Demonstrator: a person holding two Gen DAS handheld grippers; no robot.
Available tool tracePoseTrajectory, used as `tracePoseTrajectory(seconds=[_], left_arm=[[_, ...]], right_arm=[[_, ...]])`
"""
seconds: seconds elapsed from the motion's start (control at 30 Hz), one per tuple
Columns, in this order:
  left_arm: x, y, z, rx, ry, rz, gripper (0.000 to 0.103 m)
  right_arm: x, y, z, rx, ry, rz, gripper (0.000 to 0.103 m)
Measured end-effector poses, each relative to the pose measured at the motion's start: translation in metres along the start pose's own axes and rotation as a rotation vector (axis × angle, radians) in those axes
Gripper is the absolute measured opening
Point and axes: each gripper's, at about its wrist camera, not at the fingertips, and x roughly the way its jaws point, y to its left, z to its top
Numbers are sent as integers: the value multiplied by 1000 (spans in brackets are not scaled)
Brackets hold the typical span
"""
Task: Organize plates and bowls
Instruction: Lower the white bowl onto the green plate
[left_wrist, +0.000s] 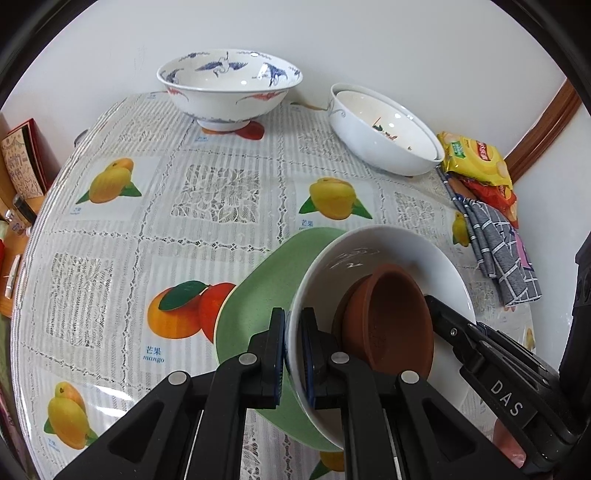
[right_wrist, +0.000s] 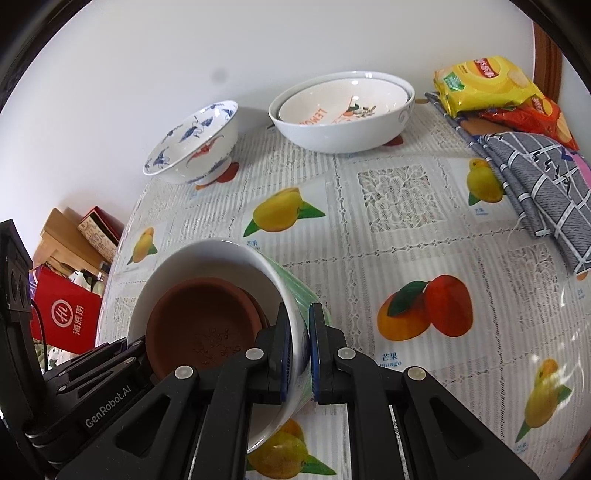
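Both grippers clamp the rim of one white bowl: the left gripper at its 9 o'clock side, the right gripper opposite, jaws narrow on the wall. Brown saucers sit inside it, and a green plate lies under it on the table. The likely step is setting the bowl on the plate. Keep both hands level so the saucers cannot slide, and centre the bowl before letting go. Two bowls wait toward 12 o'clock.
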Motion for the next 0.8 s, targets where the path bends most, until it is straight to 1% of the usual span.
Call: tracePoseTrajectory(seconds=[0.2, 0.6, 0.73, 0.8], left_arm=[[10, 8, 1, -8, 10, 17, 9], [10, 12, 5, -2, -6, 3, 10], [9, 16, 4, -15, -1, -5, 13], [6, 14, 3, -5, -6, 5, 14]], right_arm=[[17, 2, -1, -8, 31, 4, 9], [19, 4, -4, -35, 6, 23, 10], [18, 10, -4, -76, 3, -23, 12], [16, 12, -4, -91, -5, -35, 12]])
